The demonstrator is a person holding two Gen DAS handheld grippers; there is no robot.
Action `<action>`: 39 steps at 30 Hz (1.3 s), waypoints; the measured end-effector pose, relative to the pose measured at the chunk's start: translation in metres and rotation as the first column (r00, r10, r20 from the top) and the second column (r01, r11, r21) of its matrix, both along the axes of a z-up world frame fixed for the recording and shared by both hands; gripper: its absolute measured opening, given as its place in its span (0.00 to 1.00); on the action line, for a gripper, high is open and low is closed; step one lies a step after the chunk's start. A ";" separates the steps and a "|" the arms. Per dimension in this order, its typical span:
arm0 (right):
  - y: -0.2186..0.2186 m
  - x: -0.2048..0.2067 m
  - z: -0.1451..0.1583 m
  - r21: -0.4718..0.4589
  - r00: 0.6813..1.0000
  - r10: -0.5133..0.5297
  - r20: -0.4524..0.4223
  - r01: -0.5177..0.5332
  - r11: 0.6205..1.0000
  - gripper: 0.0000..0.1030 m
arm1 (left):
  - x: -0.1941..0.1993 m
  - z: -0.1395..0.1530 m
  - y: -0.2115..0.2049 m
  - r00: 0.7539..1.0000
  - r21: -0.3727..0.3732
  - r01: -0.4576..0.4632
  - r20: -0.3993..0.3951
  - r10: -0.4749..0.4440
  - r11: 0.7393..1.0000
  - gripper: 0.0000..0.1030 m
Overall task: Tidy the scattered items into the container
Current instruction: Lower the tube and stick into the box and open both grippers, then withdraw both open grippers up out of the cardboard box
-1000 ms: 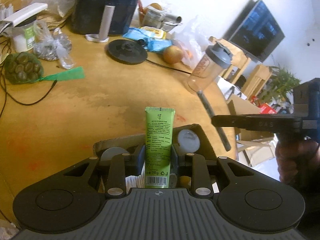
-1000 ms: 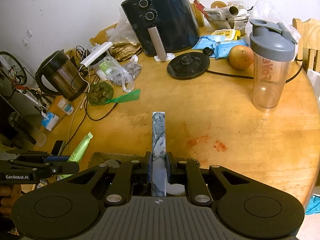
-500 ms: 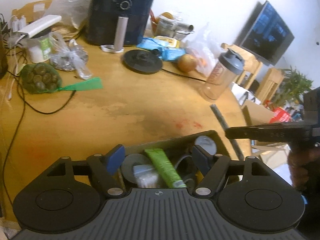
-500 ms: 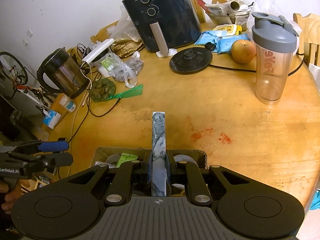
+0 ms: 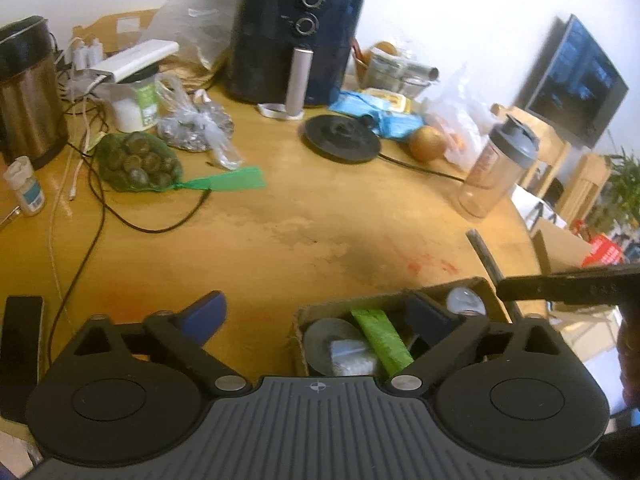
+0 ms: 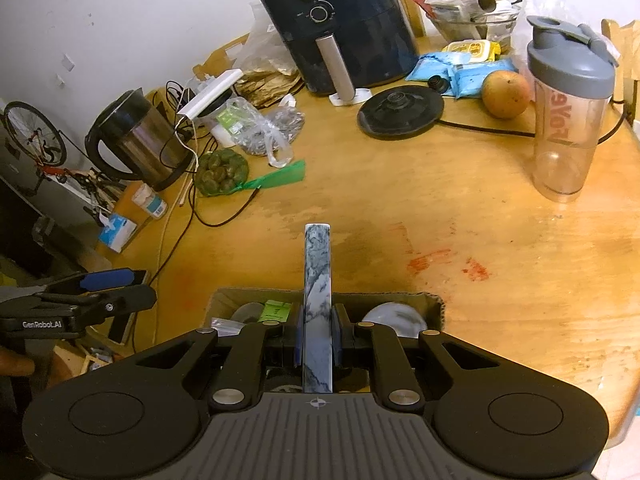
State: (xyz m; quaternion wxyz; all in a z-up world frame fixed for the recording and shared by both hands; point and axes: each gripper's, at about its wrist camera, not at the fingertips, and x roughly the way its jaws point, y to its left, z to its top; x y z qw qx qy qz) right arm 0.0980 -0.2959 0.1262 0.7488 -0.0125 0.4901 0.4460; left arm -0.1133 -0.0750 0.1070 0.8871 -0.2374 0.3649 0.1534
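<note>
The left gripper (image 5: 316, 316) hovers at the near edge of the round wooden worktop (image 5: 280, 216), its fingers (image 5: 202, 314) spread wide and still opening, with nothing pressed between them. One blue-padded finger hangs over bare wood; the other reaches over the small brown cardboard box (image 5: 476, 286) that serves as the container. Inside that box a green squeeze tube (image 5: 380, 342) lies slanted, beside a round silvery lid (image 5: 324, 332), a small clear wrapped packet (image 5: 352, 358) and a white round cap (image 5: 464, 300) at the far corner.

The right gripper (image 6: 318, 340) is poised above the same box, fingers narrow and clamped on a long flat grey-and-white marbled bar (image 6: 317, 280) that sticks forward over the box's far wall.

Farther back on the worktop stand a dark blue air fryer (image 5: 296, 40), a steel kettle (image 6: 136, 140), a green net bag of round fruit (image 5: 138, 162) and a clear shaker bottle with a grey lid (image 6: 568, 112).
</note>
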 end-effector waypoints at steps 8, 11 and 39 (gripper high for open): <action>0.005 0.000 -0.010 -0.003 0.997 -0.008 -0.077 0.008 1.000 0.24 | -0.003 -0.001 0.002 0.999 0.023 -0.028 -0.021 0.028 0.999 1.00; 0.006 -0.001 -0.014 -0.033 0.997 -0.020 -0.076 0.018 0.999 0.79 | -0.004 -0.002 0.002 0.999 0.028 -0.034 -0.028 0.035 0.999 1.00; 0.011 -0.019 0.013 -0.193 0.885 0.058 0.462 0.037 0.980 1.00 | 0.014 0.017 -0.009 0.993 0.209 -0.069 -0.075 0.087 0.976 1.00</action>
